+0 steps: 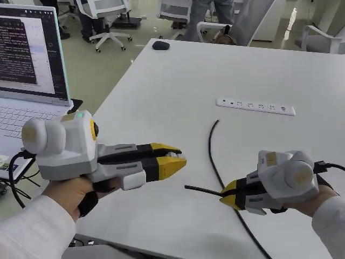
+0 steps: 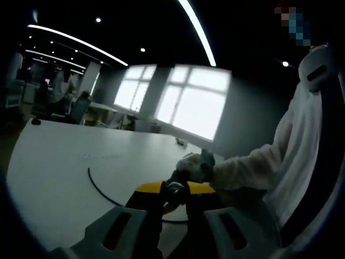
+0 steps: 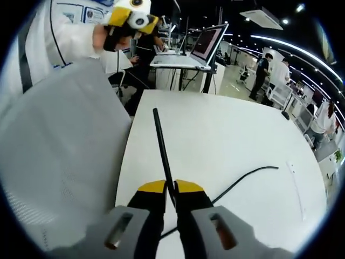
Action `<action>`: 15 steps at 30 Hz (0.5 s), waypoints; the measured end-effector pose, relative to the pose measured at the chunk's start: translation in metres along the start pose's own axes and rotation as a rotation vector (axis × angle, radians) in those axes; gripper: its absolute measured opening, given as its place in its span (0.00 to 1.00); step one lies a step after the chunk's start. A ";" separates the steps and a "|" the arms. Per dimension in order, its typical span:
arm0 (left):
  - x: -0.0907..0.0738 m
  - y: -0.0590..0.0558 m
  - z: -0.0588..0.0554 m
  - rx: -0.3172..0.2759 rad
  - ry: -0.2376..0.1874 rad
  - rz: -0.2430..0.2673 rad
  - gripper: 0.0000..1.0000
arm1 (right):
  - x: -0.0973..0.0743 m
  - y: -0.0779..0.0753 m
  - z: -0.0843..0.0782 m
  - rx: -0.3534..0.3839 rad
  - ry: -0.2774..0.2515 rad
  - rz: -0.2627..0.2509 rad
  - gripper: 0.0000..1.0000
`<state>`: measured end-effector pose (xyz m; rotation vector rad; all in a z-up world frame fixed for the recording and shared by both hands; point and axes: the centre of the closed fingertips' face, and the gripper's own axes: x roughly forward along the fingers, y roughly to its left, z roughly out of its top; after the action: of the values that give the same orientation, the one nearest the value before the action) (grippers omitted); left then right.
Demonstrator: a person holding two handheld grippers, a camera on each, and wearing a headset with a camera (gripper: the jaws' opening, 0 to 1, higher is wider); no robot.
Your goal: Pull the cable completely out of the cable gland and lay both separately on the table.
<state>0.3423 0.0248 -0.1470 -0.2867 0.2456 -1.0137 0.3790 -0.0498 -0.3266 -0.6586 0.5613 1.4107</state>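
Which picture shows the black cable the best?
The head view: the cable curves across the table, pinched near one end in the right gripper. The right gripper view shows that end close up; the left gripper view shows a dim arc.

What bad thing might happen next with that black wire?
The cable has a long tail heading toward the table's near side, so it may slip off once the right tool lets go. The left tool pinches a small pale piece, likely the cable gland, which might roll when set down.
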 end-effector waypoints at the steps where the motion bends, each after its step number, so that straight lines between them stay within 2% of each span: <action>1: -0.001 0.001 -0.001 -0.003 0.001 0.003 0.16 | 0.006 0.000 -0.005 0.000 0.020 0.003 0.04; 7: -0.002 0.008 -0.007 -0.029 0.003 0.016 0.16 | 0.029 -0.003 -0.019 0.039 0.043 0.014 0.04; 12: -0.002 0.013 -0.010 -0.044 0.003 0.026 0.16 | 0.046 -0.002 -0.034 0.095 0.078 0.020 0.05; 15: -0.003 0.015 -0.012 -0.050 0.009 0.029 0.16 | 0.052 0.001 -0.043 0.102 0.107 0.021 0.05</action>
<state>0.3488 0.0337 -0.1632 -0.3235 0.2829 -0.9815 0.3842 -0.0434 -0.3940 -0.6505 0.7217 1.3632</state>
